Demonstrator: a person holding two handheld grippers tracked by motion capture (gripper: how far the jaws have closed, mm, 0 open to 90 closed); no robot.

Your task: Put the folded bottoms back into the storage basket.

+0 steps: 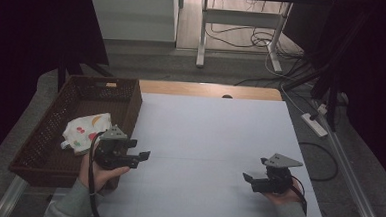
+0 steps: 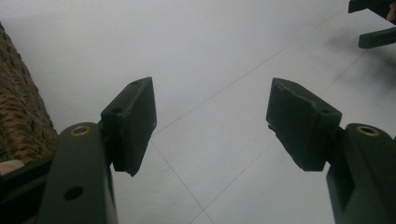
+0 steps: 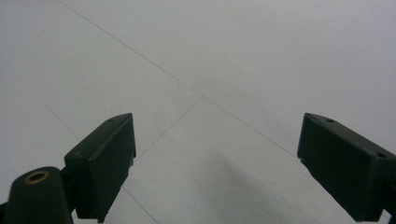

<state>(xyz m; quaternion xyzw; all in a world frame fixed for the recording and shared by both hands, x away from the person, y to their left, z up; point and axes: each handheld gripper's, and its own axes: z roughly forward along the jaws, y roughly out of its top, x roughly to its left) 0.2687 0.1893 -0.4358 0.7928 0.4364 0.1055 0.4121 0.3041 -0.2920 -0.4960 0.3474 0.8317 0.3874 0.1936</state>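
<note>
Your left gripper [image 1: 139, 156] and right gripper [image 1: 250, 180] gape empty. The printed pouch [image 1: 86, 131] lies in the basket [image 1: 39, 145] off the table's [image 1: 214, 139] left edge; probably soft and light, so pinch a corner.

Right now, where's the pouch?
High view: the pouch lies inside the basket at the table's left edge, just beyond the left gripper.

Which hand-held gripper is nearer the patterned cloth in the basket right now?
Left. The left hand-held gripper is open beside the basket, just right of the patterned cloth. The right hand-held gripper, also open, sits far across the white table.
</note>
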